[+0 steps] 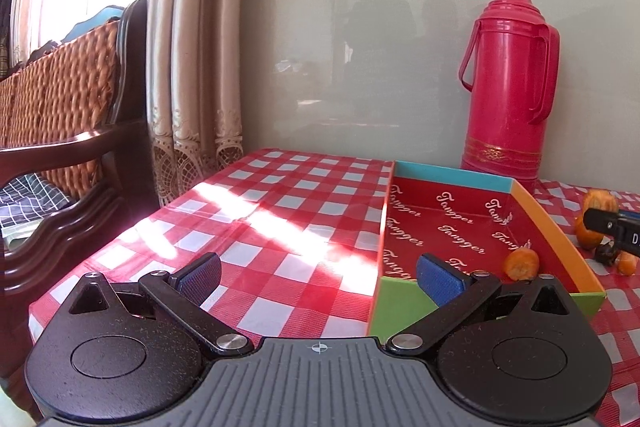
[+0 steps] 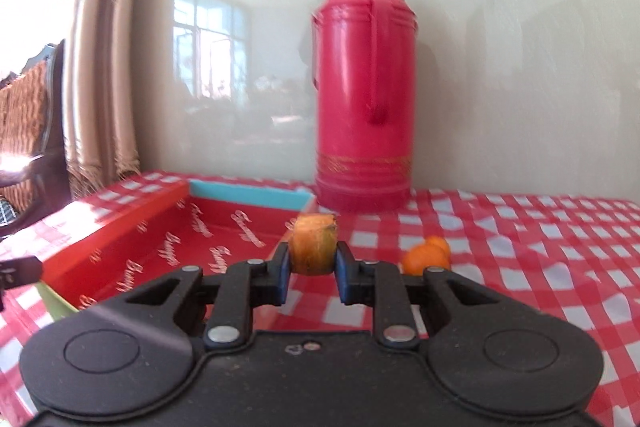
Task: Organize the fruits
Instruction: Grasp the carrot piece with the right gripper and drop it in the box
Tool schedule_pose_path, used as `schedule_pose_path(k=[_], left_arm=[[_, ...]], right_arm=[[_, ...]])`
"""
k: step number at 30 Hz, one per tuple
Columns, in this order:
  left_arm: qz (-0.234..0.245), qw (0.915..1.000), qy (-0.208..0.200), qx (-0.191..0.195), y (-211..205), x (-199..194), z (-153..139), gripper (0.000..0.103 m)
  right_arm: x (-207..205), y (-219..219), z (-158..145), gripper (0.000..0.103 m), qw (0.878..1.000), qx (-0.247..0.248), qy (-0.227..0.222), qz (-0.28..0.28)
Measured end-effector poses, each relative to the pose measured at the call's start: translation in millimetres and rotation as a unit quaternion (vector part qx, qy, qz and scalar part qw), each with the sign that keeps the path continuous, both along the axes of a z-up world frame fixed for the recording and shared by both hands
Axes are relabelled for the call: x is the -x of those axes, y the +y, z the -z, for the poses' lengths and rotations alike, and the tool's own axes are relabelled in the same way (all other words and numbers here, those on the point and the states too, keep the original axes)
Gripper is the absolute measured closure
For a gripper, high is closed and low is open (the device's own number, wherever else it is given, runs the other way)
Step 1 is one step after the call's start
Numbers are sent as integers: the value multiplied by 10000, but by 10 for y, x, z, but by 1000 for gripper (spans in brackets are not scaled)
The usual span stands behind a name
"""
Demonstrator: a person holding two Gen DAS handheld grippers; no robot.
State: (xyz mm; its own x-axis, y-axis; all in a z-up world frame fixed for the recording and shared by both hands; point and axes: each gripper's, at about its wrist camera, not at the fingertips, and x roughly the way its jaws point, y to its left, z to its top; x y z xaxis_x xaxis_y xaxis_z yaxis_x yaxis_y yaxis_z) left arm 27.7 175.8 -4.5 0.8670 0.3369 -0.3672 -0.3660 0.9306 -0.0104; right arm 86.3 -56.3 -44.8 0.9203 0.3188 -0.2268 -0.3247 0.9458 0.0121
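At the centre of the right wrist view, the right gripper (image 2: 311, 269) is clamping an orange fruit piece (image 2: 313, 243) between its blue jaws, above the checkered table (image 2: 520, 247). More orange fruit (image 2: 426, 259) is lying on the cloth just right of it. The box (image 1: 460, 227), with "Tangger" printed repeatedly across its red inside, is sitting at centre right of the left wrist view, holding one fruit chunk (image 1: 522, 264). The left gripper (image 1: 318, 277) is hovering with jaws spread wide, holding nothing. A red thermos (image 1: 508, 83) is standing behind.
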Motion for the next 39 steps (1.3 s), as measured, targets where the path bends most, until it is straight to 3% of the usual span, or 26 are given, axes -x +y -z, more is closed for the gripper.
schedule_pose_path(k=[24, 25, 26, 27, 28, 30, 33, 39], left_arm=[[-382, 9992, -102, 13, 62, 73, 5, 0], [-391, 9992, -102, -21, 52, 74, 5, 0], [-392, 9992, -94, -38, 43, 72, 8, 0], [-388, 9992, -78, -47, 38, 69, 10, 0], [-390, 9992, -72, -67, 36, 71, 11, 0], [-428, 9990, -65, -122, 28, 69, 9, 0], [-474, 9987, -97, -128, 17, 69, -3, 0], [-422, 9988, -192, -167, -71, 52, -31, 0]], right_arm=[[225, 548, 33, 87, 9946, 393, -202, -934], [220, 557, 39, 85, 9944, 405, -182, -963], [217, 572, 49, 64, 9938, 455, -177, -1001], [235, 581, 62, 26, 9938, 505, -242, -963], [273, 551, 63, 10, 9943, 410, -414, -895], [343, 443, 8, 6, 9933, 66, -666, -940], [366, 342, -25, 6, 9935, -24, -863, -736], [303, 114, -77, 6, 9952, -234, -855, -414]])
